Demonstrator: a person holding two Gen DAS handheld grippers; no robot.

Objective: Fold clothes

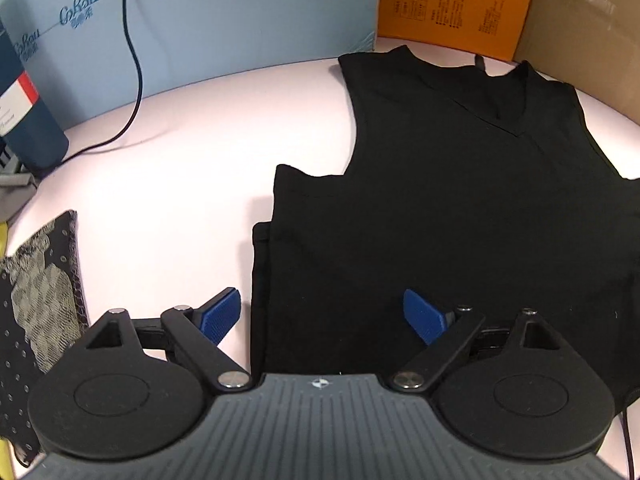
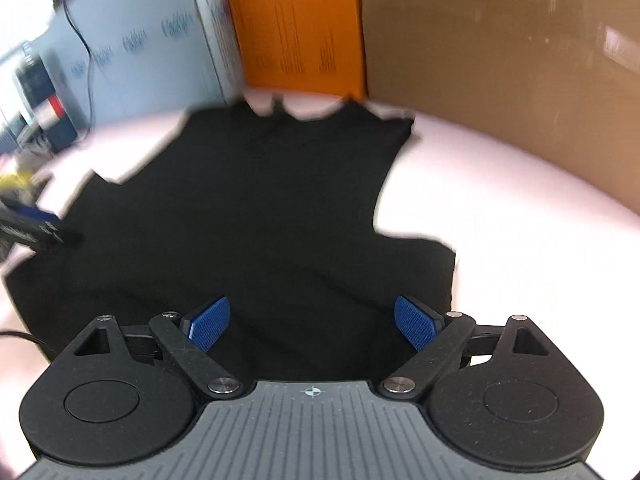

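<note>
A black sleeveless V-neck top (image 1: 460, 208) lies flat on the pale pink table (image 1: 168, 184), neck away from me. Its left side looks folded inward, with a second layer edge showing. My left gripper (image 1: 322, 316) is open and empty, its blue pads (image 1: 220, 314) straddling the top's lower left edge. In the right wrist view, which is blurred, the same top (image 2: 260, 220) fills the middle. My right gripper (image 2: 312, 322) is open and empty above the top's lower right part. The left gripper (image 2: 28, 228) shows at the left edge there.
A light blue box (image 1: 224, 20), an orange box (image 1: 456, 0) and a brown cardboard box (image 1: 584, 32) wall the table's back. A black cable (image 1: 134, 64) runs down the blue box. A dark blue container (image 1: 28, 120) stands left. A patterned dark cloth (image 1: 36, 300) lies near left.
</note>
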